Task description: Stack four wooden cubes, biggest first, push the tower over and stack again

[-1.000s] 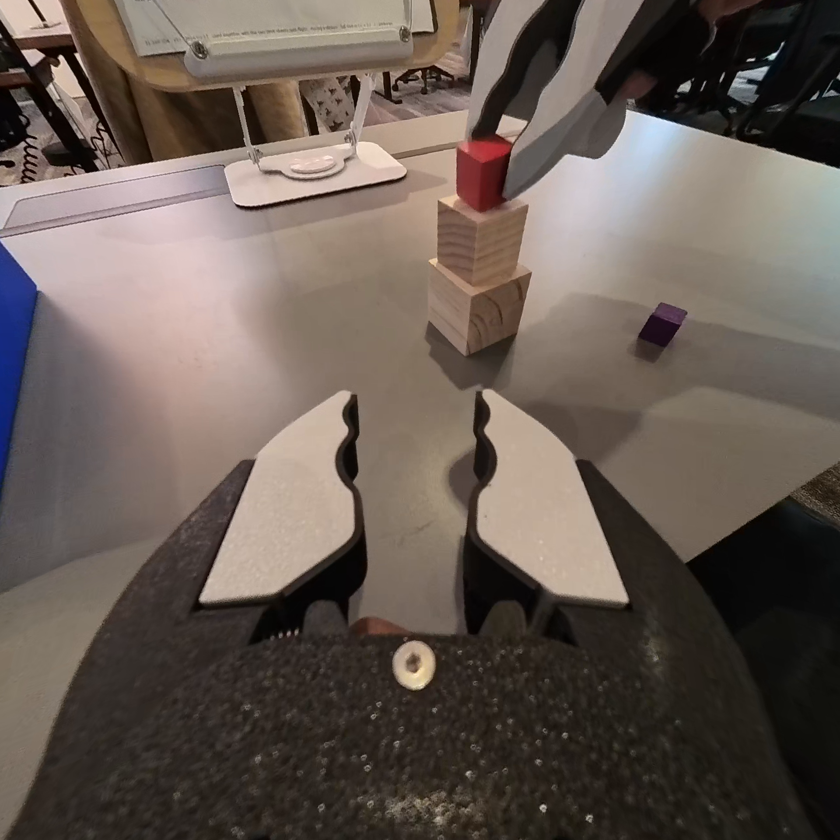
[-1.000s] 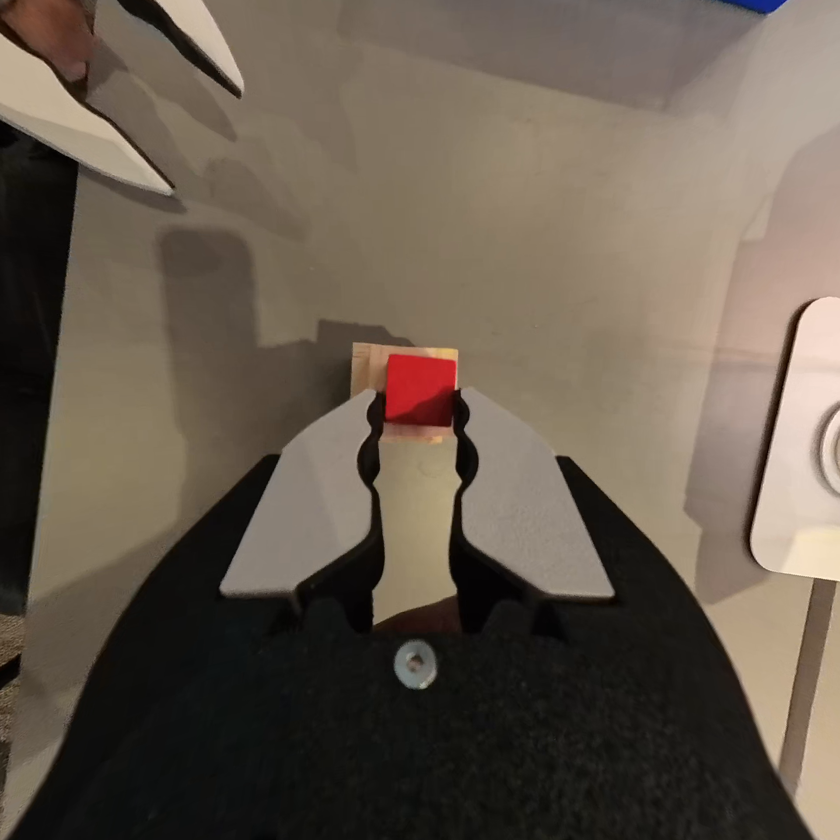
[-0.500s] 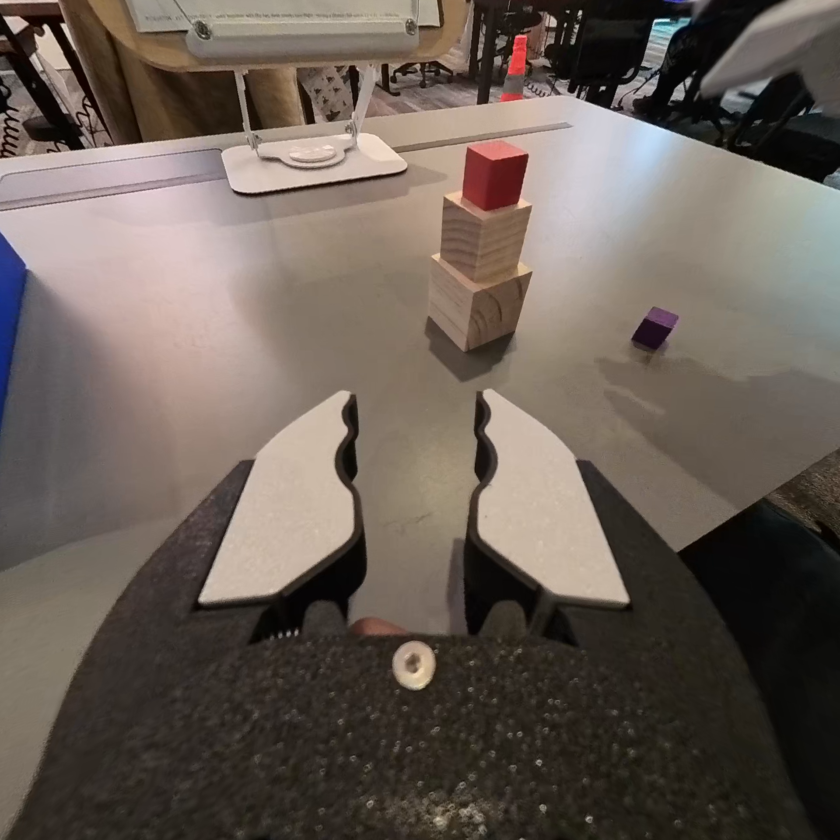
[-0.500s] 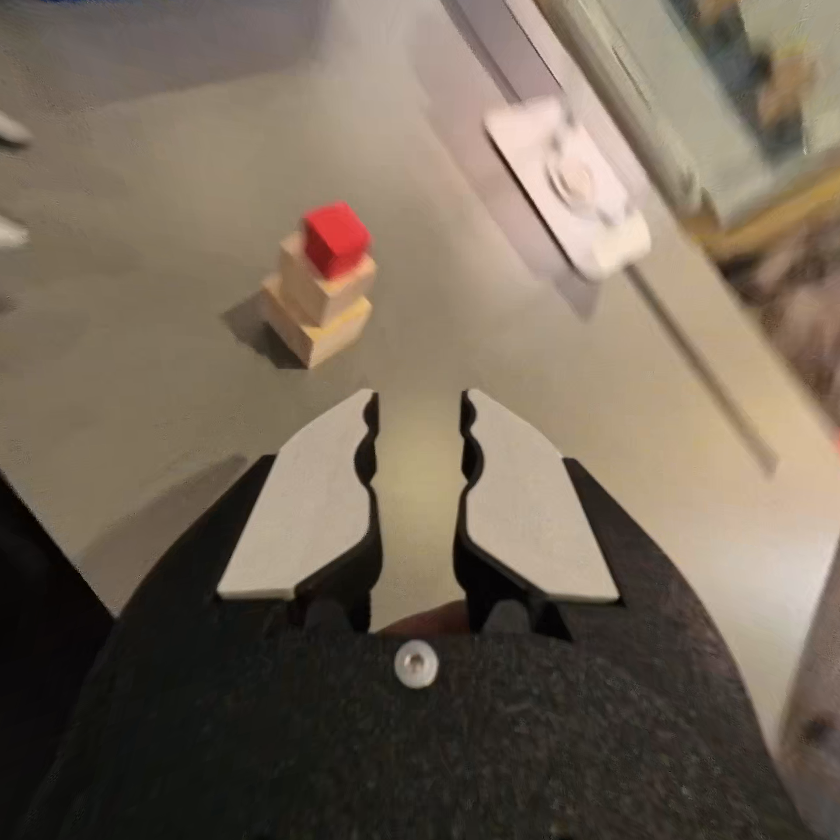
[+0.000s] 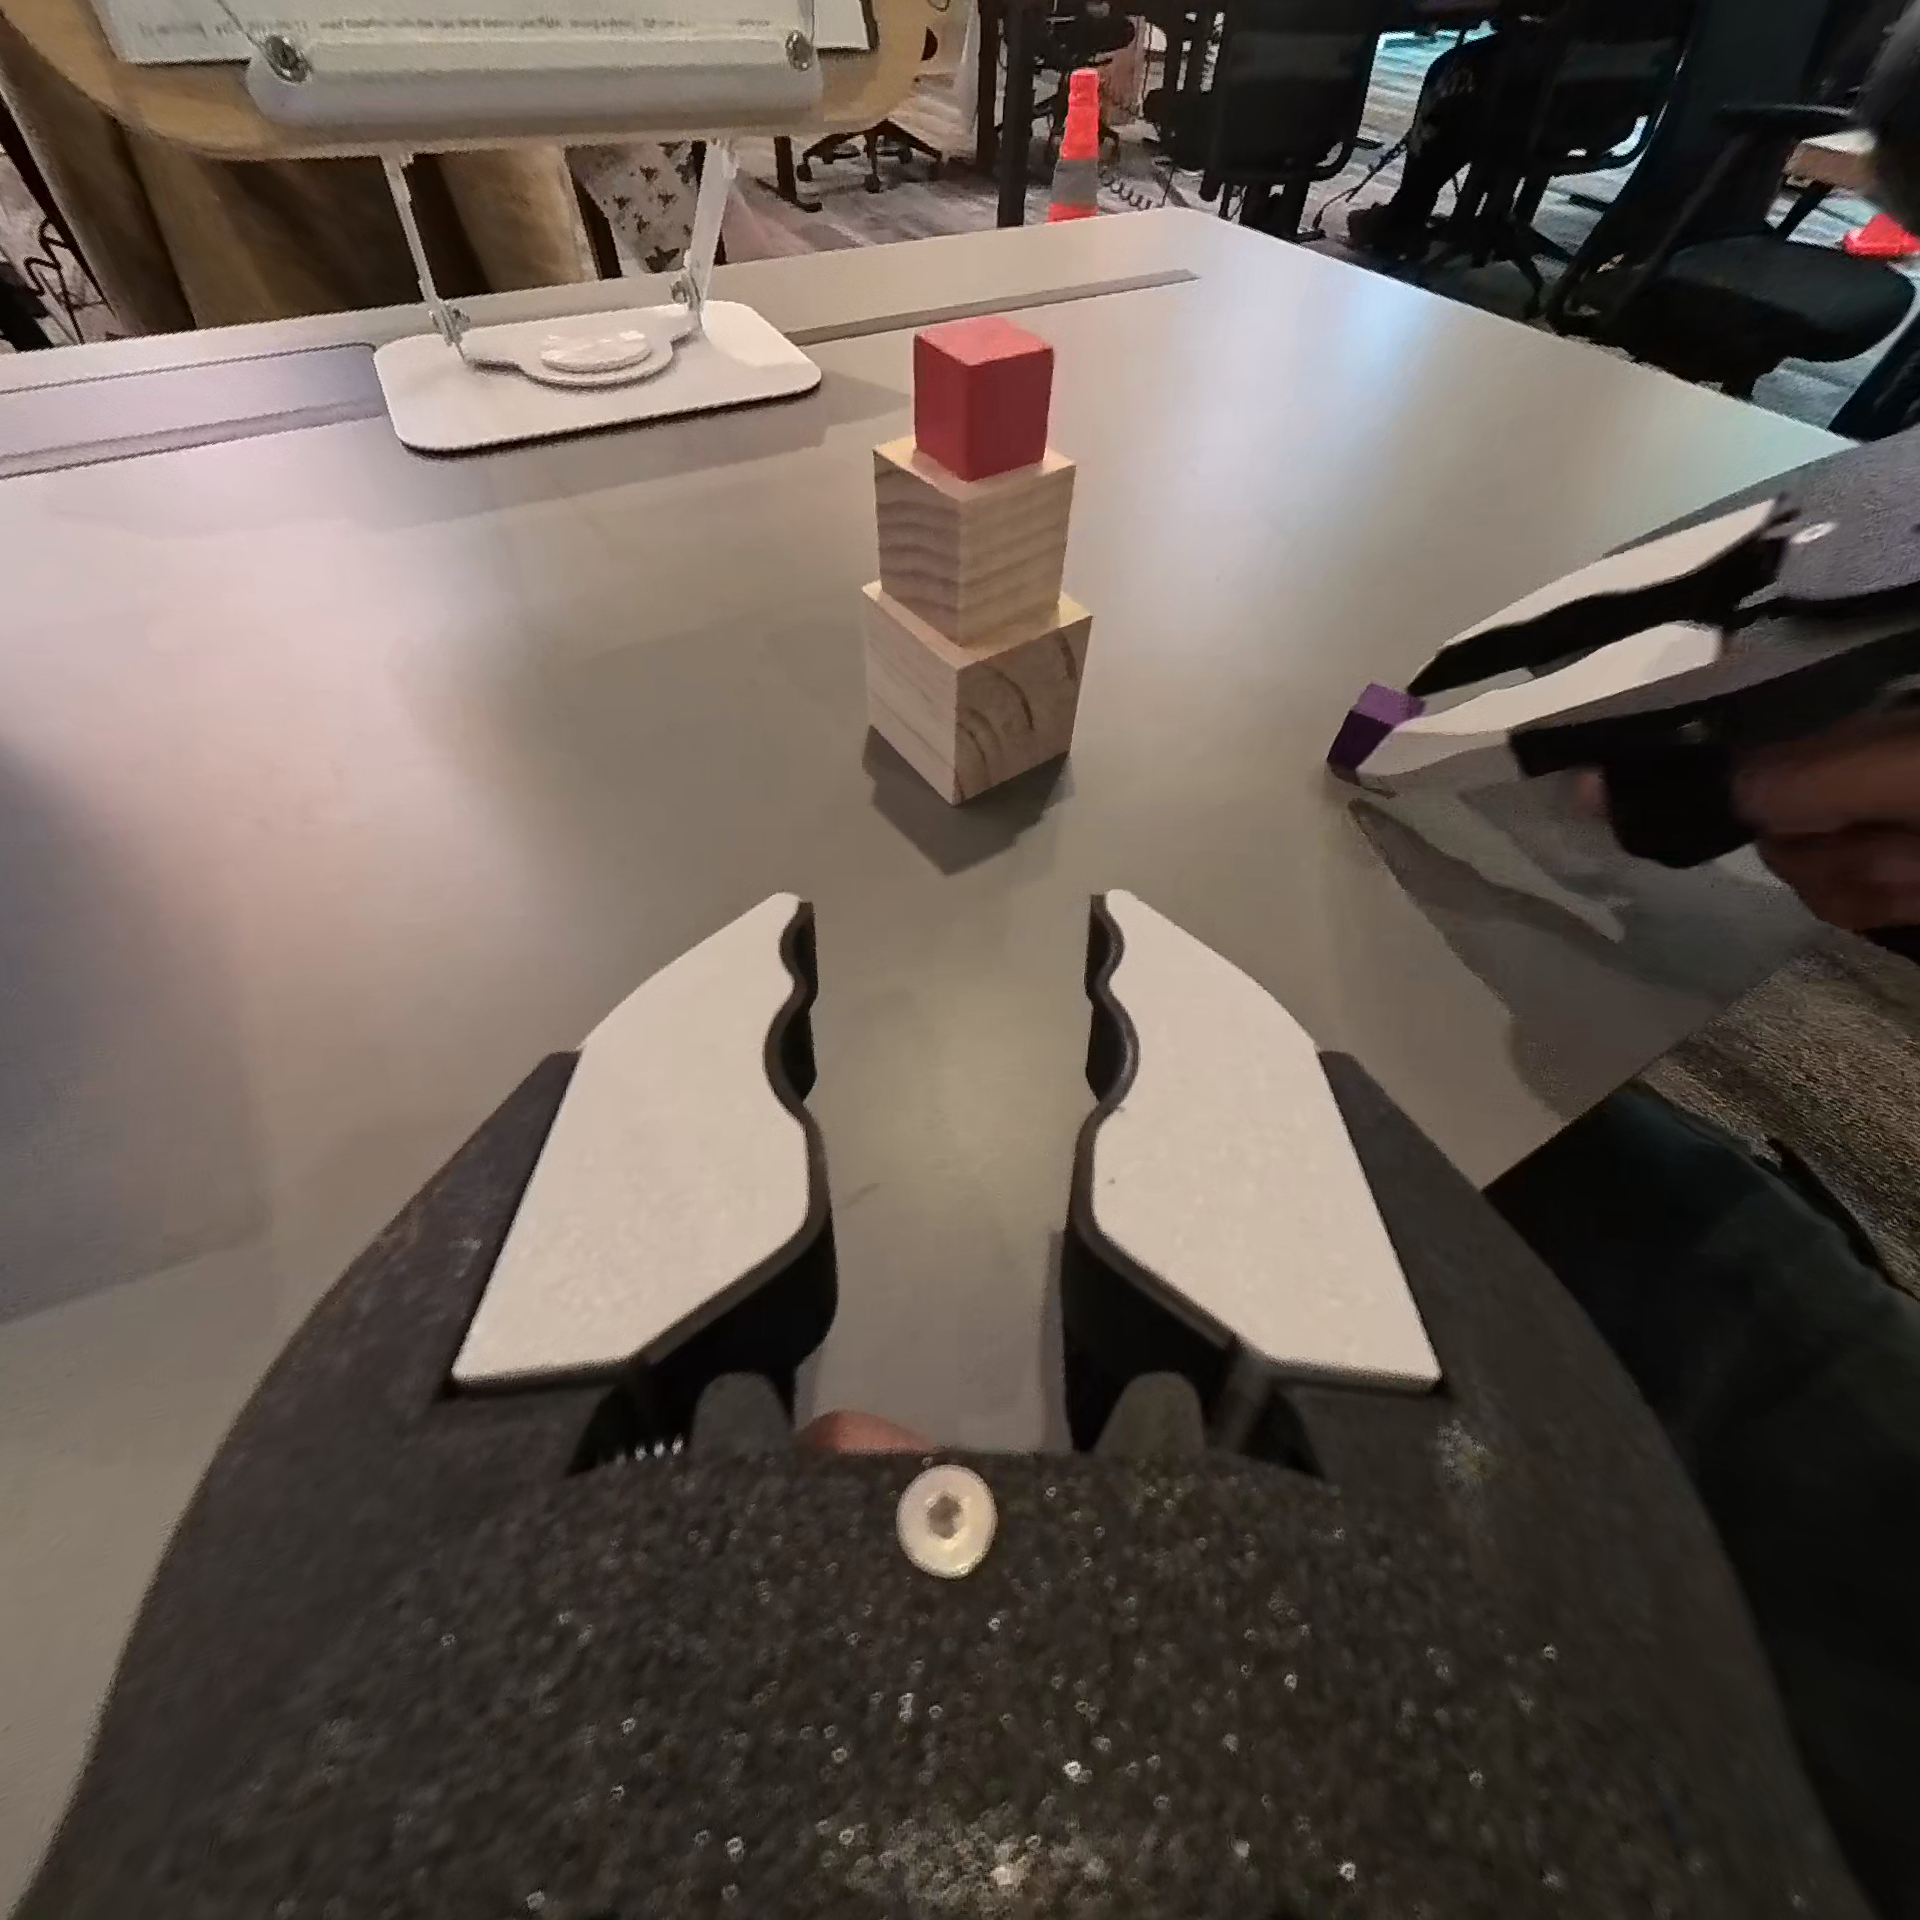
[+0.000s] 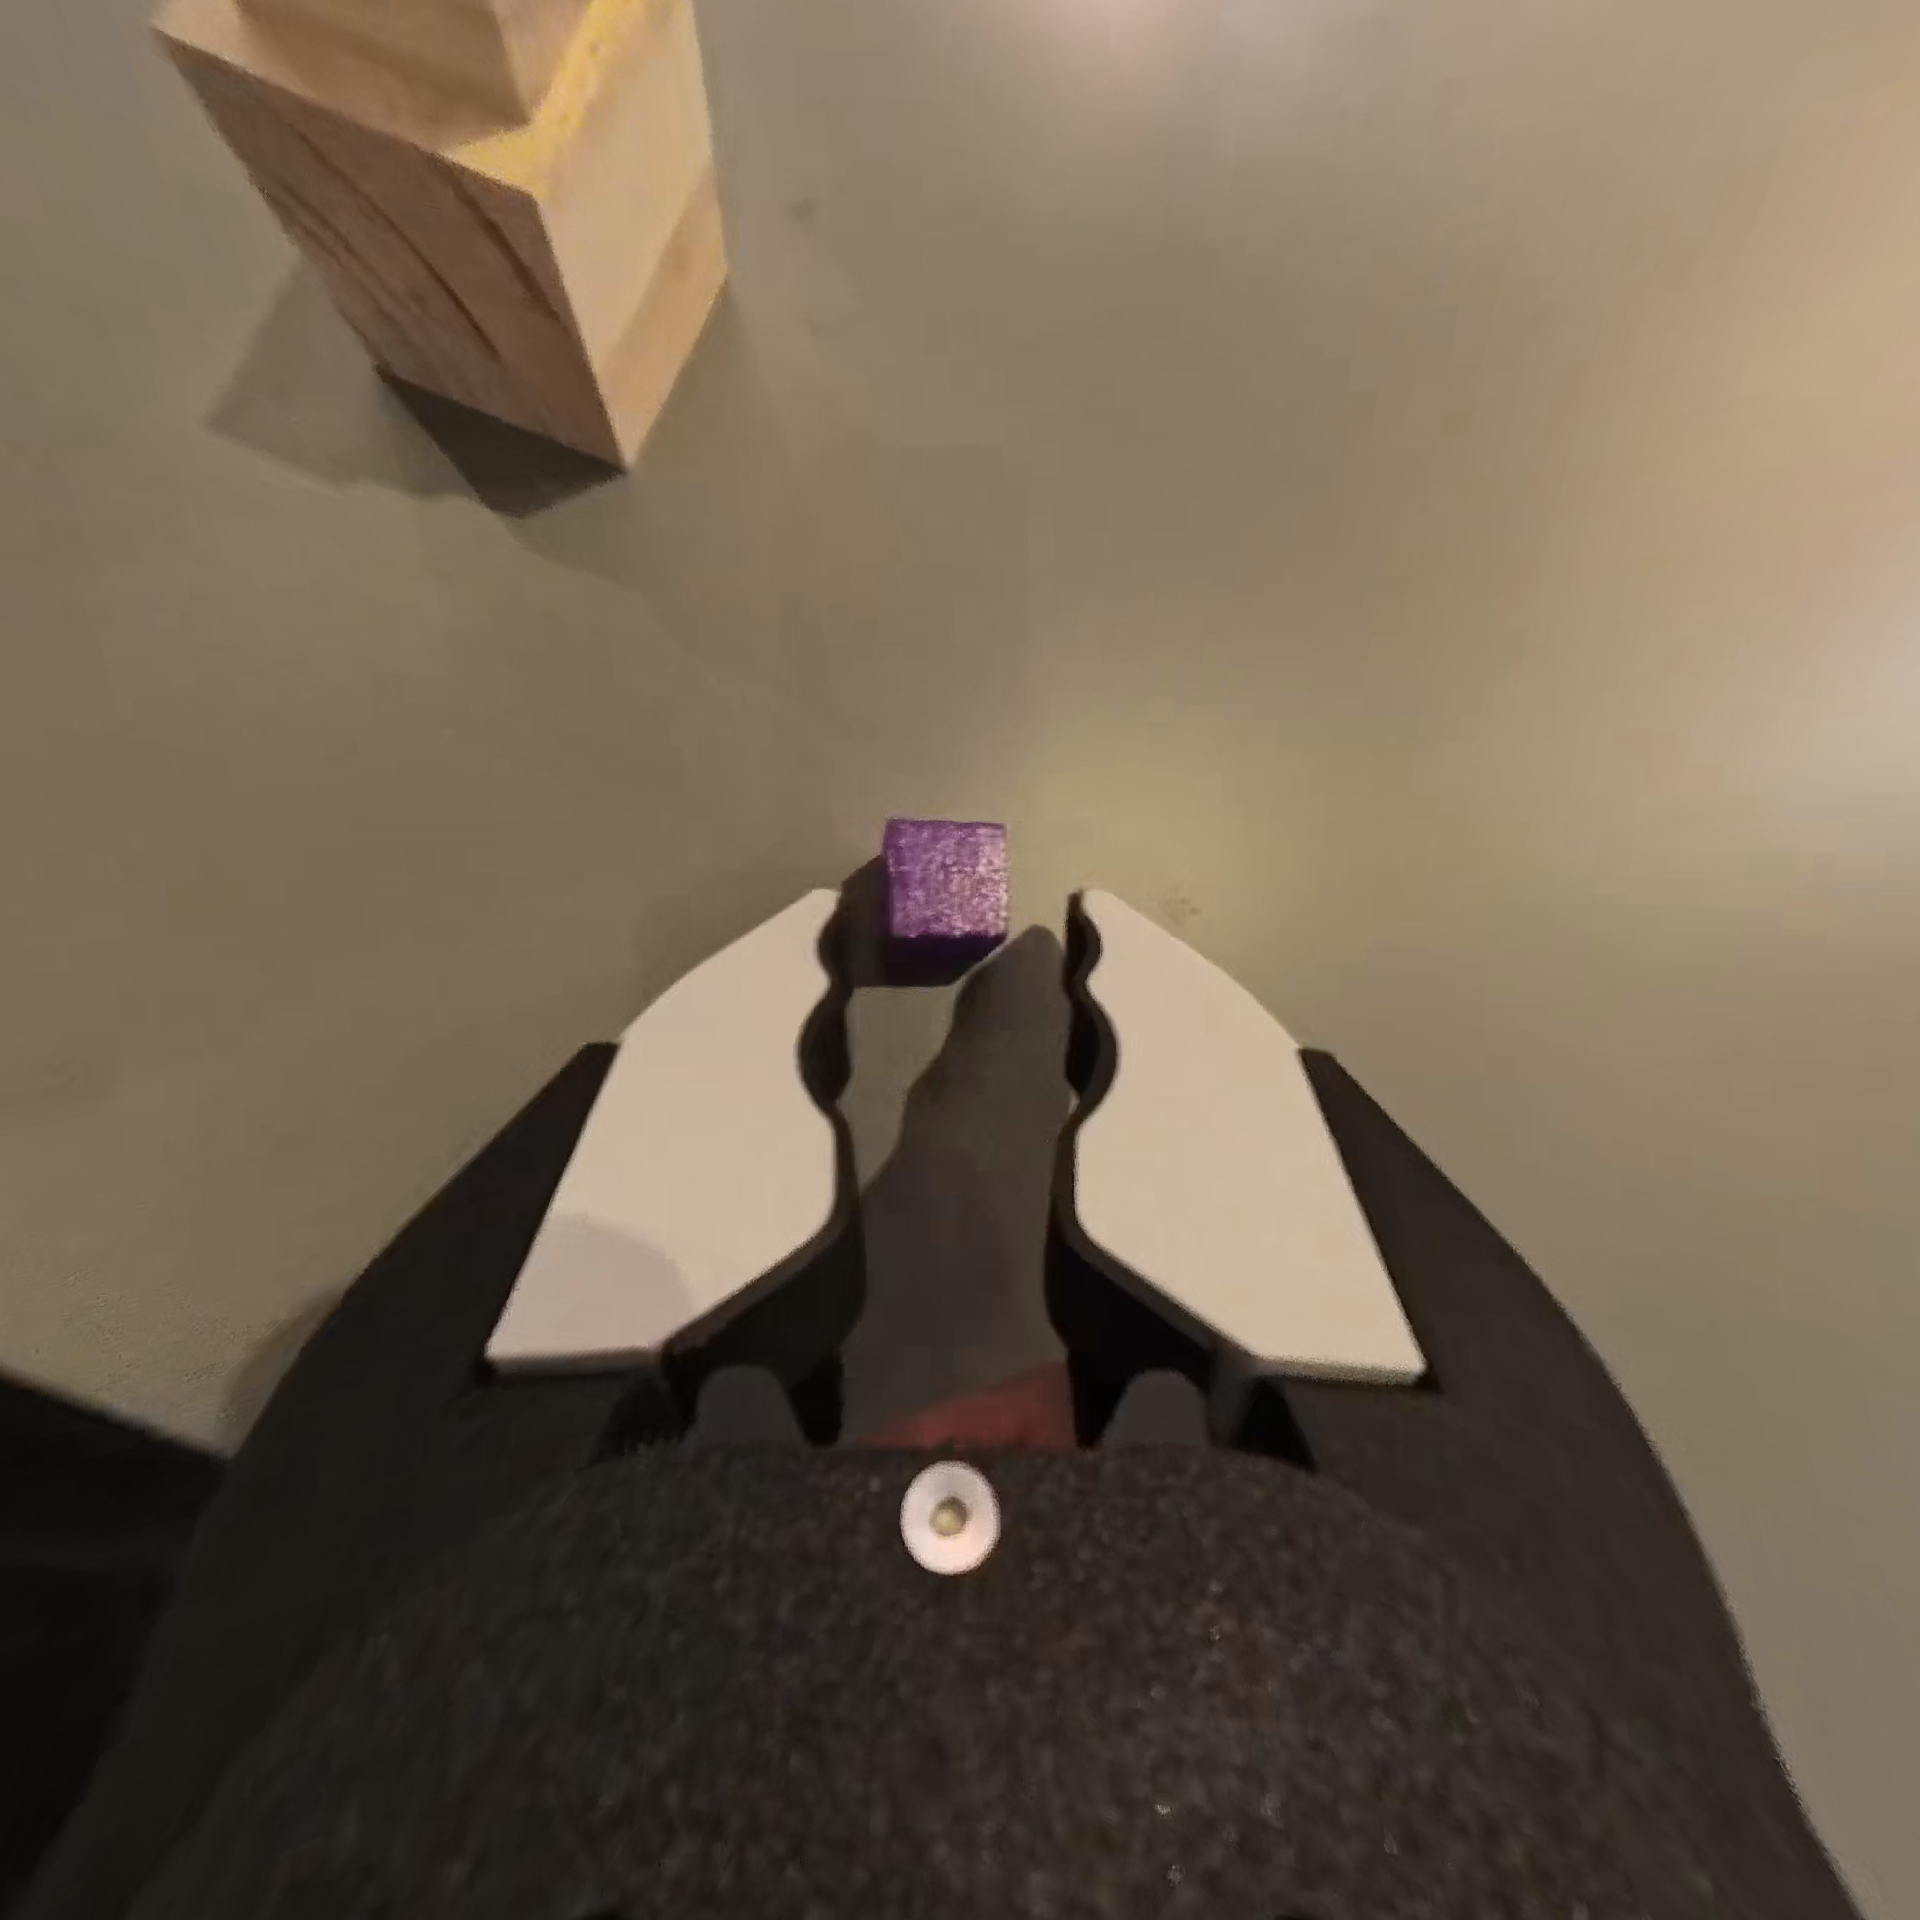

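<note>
A tower of three cubes stands mid-table: a big plain wooden cube [image 5: 977, 707] at the bottom, a smaller wooden cube [image 5: 971, 551] on it, a red cube [image 5: 982, 400] on top. The small purple cube [image 6: 945, 894] lies on the table to the tower's right, also in the left wrist view [image 5: 1371, 727]. My right gripper [image 6: 951, 914] is open and low over the table, its fingertips on either side of the purple cube's near edge; it also shows in the left wrist view [image 5: 1397, 727]. My left gripper [image 5: 951, 914] is open and empty, in front of the tower.
A white stand base [image 5: 592, 374] holding a board sits at the back of the grey table [image 5: 416, 727]. Part of the tower's wooden cubes [image 6: 468, 229] stands up left of the right gripper. The table's right edge is close behind the purple cube. Chairs and orange cones stand beyond. It is some 12 cm from my left tips to the smaller wooden cube [image 5: 971, 551].
My right gripper let go of the red cube on the tower, swung away up and right, and came down at the purple cube. My left gripper has stayed put.
</note>
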The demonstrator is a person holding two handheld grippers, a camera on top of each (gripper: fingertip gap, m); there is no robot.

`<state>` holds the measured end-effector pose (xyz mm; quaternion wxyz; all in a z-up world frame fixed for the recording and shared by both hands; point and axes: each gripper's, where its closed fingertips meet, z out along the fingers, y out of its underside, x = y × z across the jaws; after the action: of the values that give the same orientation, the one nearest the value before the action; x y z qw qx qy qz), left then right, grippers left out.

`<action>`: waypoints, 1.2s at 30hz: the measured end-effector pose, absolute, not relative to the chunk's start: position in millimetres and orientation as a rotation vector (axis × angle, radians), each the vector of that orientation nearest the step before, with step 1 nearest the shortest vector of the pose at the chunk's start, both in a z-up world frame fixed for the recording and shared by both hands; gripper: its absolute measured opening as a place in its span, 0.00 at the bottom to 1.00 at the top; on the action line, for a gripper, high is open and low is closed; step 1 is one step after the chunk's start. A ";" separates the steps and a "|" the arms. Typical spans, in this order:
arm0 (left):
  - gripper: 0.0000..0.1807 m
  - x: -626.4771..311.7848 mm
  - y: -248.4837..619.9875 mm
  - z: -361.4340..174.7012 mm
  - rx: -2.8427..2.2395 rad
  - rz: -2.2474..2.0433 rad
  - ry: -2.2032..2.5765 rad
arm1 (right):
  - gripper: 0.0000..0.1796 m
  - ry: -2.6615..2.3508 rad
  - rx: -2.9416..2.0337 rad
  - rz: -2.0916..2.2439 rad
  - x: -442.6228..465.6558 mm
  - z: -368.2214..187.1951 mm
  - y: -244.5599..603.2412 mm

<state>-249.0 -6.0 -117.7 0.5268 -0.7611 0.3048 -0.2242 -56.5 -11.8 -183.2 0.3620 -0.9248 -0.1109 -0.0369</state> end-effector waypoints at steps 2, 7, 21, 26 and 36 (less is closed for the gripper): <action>0.27 -249.8 -6.1 -116.0 -1.811 -0.529 0.728 | 0.12 -0.253 -2.373 -0.073 -57.6 -185.9 -7.8; 0.27 -253.6 -4.5 -115.9 -1.817 -0.532 0.716 | 0.12 -0.344 -2.200 -0.066 -66.2 -135.4 5.4; 0.27 -259.1 1.9 -124.1 -1.842 -0.500 0.705 | 0.12 -1.465 -1.836 0.290 -155.5 -25.5 87.6; 0.27 -260.6 1.5 -125.8 -1.846 -0.489 0.710 | 0.12 -1.575 -1.935 0.318 -152.8 -58.4 92.3; 0.27 -258.4 -0.8 -128.6 -1.856 -0.490 0.731 | 0.13 -1.562 -1.994 0.372 -156.5 -71.9 91.0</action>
<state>-258.4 -0.8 -128.6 0.5174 -0.7733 0.3044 -0.2042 -156.5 91.0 -71.9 0.2868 -0.7462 -0.5844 0.1391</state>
